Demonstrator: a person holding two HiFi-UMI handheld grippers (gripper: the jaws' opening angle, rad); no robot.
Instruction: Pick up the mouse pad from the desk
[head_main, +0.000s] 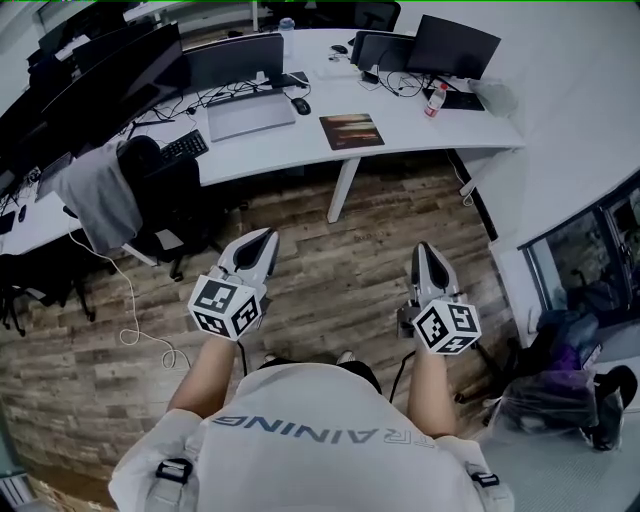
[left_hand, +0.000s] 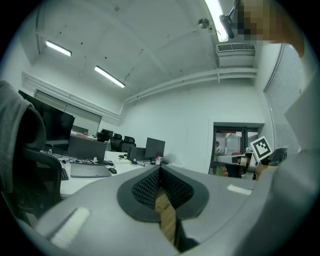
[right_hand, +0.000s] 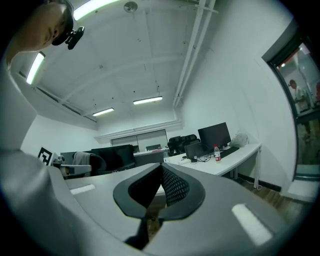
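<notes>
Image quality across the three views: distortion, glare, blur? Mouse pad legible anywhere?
Head view: strong barrel distortion, the desk bows; even light, no glare; mouse pad sharp but small. Left gripper view: black vignette corners, ceiling lights blown out. Right gripper view: same vignette, light strip clipped.

desk (head_main: 420, 135): mouse pad (head_main: 351, 131) near front edge, laptop (head_main: 250, 115) to its left, mouse (head_main: 301, 106) between them | bottle (head_main: 433, 100) right of pad, before monitor (head_main: 452, 48) | chair (head_main: 160, 200) at desk's left, keyboard (head_main: 183, 147) just behind | left gripper (head_main: 268, 236), right gripper (head_main: 423, 248) over floor (head_main: 340, 290) before the desk — side by side, apart
</notes>
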